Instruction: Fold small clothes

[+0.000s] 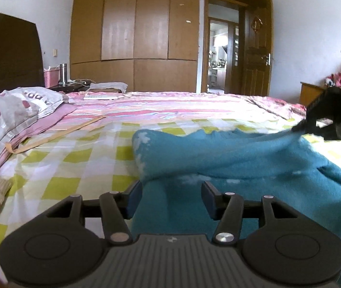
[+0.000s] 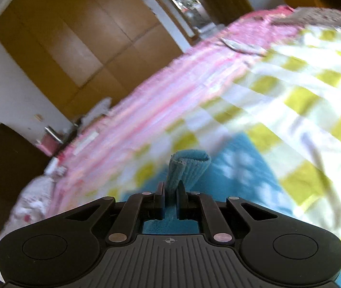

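While the left wrist view looks level across the bed (image 1: 79, 148), the left gripper (image 1: 171, 199) stands released with its two blue pads apart over the one teal sweater (image 1: 254, 158), gripping nothing, and only here do two pillows (image 1: 14, 110) and the right gripper (image 1: 314, 120) tugging the cloth's far edge appear. From the tilted, blurred right wrist view, the right gripper (image 2: 170, 198) is clenched on a bunched ribbed fold of the sweater (image 2: 189, 165), whose rest lies on the checked sheet (image 2: 302, 100).
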`<move>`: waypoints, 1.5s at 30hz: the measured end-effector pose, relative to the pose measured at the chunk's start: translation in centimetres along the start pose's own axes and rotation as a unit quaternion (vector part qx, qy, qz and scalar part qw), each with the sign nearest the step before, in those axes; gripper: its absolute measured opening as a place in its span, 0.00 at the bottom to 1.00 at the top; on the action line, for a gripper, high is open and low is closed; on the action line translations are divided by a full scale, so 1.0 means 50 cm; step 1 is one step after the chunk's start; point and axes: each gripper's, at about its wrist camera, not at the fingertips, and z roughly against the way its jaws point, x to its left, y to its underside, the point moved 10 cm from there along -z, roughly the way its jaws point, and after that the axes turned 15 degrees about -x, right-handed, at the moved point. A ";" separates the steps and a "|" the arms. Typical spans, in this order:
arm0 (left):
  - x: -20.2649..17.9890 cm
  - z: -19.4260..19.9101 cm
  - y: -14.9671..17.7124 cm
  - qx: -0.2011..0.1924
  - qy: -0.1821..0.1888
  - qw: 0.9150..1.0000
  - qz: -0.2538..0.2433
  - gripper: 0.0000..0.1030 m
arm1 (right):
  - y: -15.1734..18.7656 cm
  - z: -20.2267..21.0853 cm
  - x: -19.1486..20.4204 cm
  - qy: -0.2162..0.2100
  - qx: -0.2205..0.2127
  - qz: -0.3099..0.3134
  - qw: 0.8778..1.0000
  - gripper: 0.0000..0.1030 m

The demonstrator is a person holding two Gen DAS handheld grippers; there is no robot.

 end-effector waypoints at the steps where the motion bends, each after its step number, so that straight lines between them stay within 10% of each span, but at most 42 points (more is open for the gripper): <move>1: -0.004 0.001 0.003 0.002 0.001 1.000 -0.003 0.57 | 0.016 -0.002 -0.018 0.005 0.006 -0.003 1.000 0.09; 19: -0.022 -0.058 -0.069 -0.014 -0.037 0.997 -0.072 0.65 | 0.019 0.042 -0.032 -0.033 -0.020 0.056 0.998 0.19; 31: 0.003 -0.180 -0.003 0.063 -0.071 0.993 -0.071 0.64 | -0.013 0.047 -0.067 -0.016 -0.055 0.112 0.992 0.19; 45: -0.004 -0.139 -0.006 0.075 -0.065 0.992 -0.083 0.65 | 0.059 0.033 -0.034 -0.051 0.020 0.177 0.983 0.19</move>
